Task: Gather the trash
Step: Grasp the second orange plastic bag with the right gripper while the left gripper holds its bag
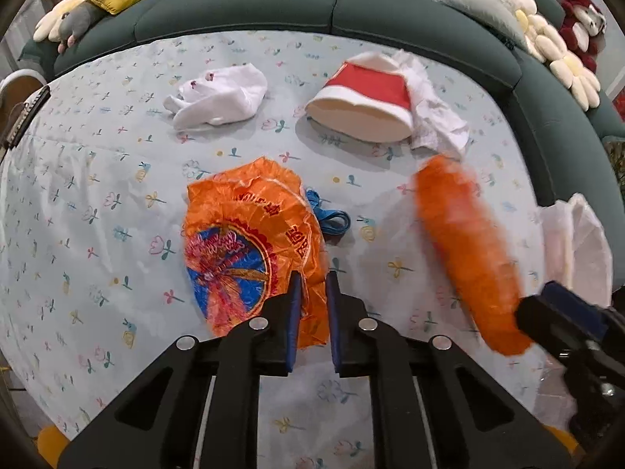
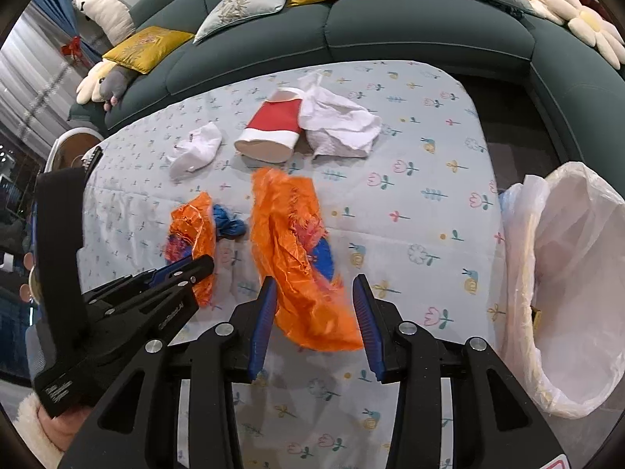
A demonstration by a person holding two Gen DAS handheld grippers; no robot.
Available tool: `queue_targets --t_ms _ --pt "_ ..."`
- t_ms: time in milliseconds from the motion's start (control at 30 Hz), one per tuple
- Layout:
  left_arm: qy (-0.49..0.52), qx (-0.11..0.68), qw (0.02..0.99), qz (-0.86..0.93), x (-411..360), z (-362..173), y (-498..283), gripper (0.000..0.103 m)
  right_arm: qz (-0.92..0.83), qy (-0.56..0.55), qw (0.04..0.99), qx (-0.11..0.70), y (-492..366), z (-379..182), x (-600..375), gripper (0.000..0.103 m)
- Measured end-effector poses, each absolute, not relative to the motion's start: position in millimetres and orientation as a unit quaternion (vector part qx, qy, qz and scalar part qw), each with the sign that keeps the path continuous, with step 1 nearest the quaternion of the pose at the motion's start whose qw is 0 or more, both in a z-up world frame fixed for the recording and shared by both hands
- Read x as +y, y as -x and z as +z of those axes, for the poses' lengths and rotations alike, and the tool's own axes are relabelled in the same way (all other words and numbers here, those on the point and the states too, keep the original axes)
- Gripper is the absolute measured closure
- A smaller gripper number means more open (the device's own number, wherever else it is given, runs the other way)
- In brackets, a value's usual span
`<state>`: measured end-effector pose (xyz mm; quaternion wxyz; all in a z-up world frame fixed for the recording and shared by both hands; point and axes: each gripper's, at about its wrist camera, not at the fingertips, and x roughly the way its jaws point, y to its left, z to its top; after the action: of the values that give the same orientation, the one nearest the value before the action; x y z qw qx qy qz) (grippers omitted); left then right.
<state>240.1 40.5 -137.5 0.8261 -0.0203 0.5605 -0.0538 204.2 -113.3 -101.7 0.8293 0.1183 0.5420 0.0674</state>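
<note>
Two crumpled orange plastic wrappers lie on the flower-print tablecloth (image 1: 97,179). My left gripper (image 1: 312,277) is shut on the near edge of the left wrapper (image 1: 242,234), which has a blue and red print. The right wrist view shows that grip from the side, the left gripper (image 2: 199,267) on the left wrapper (image 2: 191,222). My right gripper (image 2: 314,285) stands open with the second orange wrapper (image 2: 289,234) loose between its fingers, blurred. A red and white paper cup (image 2: 273,133) lies on its side further back, between a white tissue (image 2: 195,150) and a white paper towel (image 2: 340,121).
A bin with a white plastic liner (image 2: 566,285) stands at the table's right edge. A small blue scrap (image 1: 328,215) lies beside the left wrapper. A dark green sofa (image 1: 273,8) with cushions and plush toys curves behind the table.
</note>
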Motion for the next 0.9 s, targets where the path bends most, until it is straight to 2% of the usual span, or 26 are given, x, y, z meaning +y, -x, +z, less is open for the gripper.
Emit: queue_targets --t_ms 67,133,200,300,367,433,900 --pt "0.022 0.554 0.830 -0.063 39.4 -127.9 -234.2 0.091 0.073 -0.117 0.829 0.543 -204.0 -100.2 -109.9 0.079" --pt "0.024 0.550 0.832 -0.068 36.6 -121.7 -231.8 0.091 0.075 -0.114 0.826 0.546 -202.8 -100.0 -106.3 0.089" --pt "0.027 0.545 0.835 -0.073 34.4 -113.5 -226.2 0.091 0.075 -0.113 0.827 0.545 -199.9 -97.6 -104.8 0.089" --pt "0.029 0.539 0.838 -0.076 35.2 -105.7 -221.6 0.091 0.071 -0.114 0.830 0.541 -192.7 -93.6 -105.9 0.083" --pt "0.036 0.537 0.840 -0.074 39.4 -101.6 -219.3 0.091 0.066 -0.115 0.830 0.542 -187.6 -94.6 -107.9 0.068" --pt "0.040 0.535 0.841 -0.075 40.9 -98.6 -214.7 0.091 0.061 -0.119 0.827 0.546 -183.0 -99.1 -109.6 0.063" --pt "0.047 0.552 0.829 -0.070 48.4 -116.3 -208.3 0.091 0.074 -0.104 0.810 0.572 -189.5 -132.1 -96.1 0.063"
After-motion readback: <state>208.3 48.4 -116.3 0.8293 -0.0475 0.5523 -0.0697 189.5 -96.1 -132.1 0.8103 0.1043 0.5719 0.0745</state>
